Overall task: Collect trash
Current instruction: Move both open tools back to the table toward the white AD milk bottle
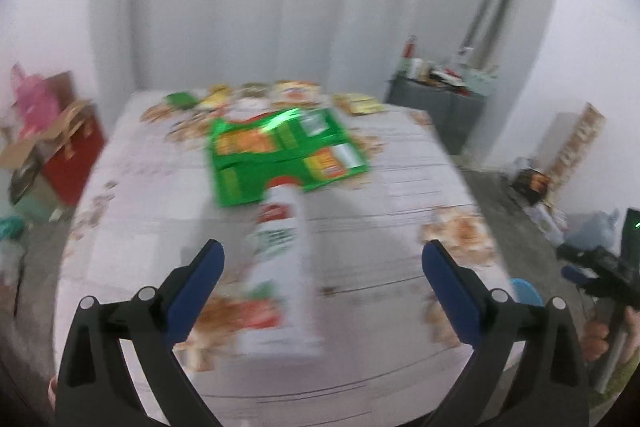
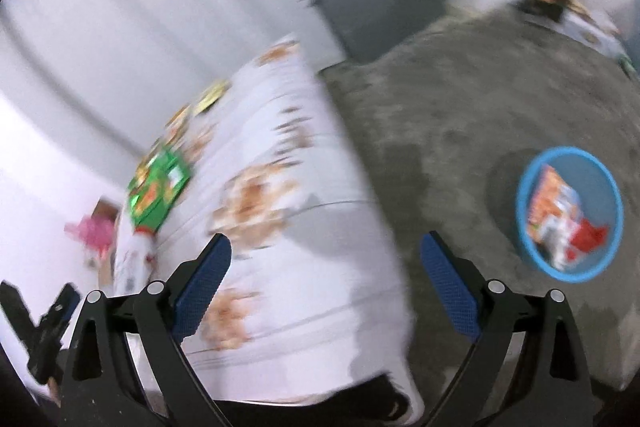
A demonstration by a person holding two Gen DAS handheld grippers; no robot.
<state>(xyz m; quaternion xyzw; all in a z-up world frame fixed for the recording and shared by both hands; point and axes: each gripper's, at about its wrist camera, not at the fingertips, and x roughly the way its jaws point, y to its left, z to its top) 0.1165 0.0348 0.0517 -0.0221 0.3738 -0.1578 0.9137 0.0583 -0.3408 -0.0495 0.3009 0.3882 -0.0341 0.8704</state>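
Left gripper [image 1: 322, 259] jaws spread wide, nothing held, hovering above the near edge of the tabletop [image 1: 400, 187]; right gripper [image 2: 324, 263] likewise wide open and empty, out past the table's right edge over the carpet [image 2: 460, 99]; both views motion-blurred. White carton [image 1: 282, 279] lies flat on the patterned cloth, long axis running from the near edge toward the middle, between the left fingers in the picture but not touched; flattened green box [image 1: 280, 155] lies at the centre of the tabletop, just beyond the carton's far end, looks touching it; smaller wrappers [image 1: 360, 103] strung along the far edge. Blue bin [image 2: 570, 213] on the floor, well apart from the table's right side, already holding some colourful wrappers. Judged step: left picks up the carton. To do it well: slow down first; drop straight so one finger lands on each long side; grip across the narrow width near the middle, not the end; carton probably light and crushable, so close gently; lift clear of the cloth before swinging toward the bin; don't drag the green box along.
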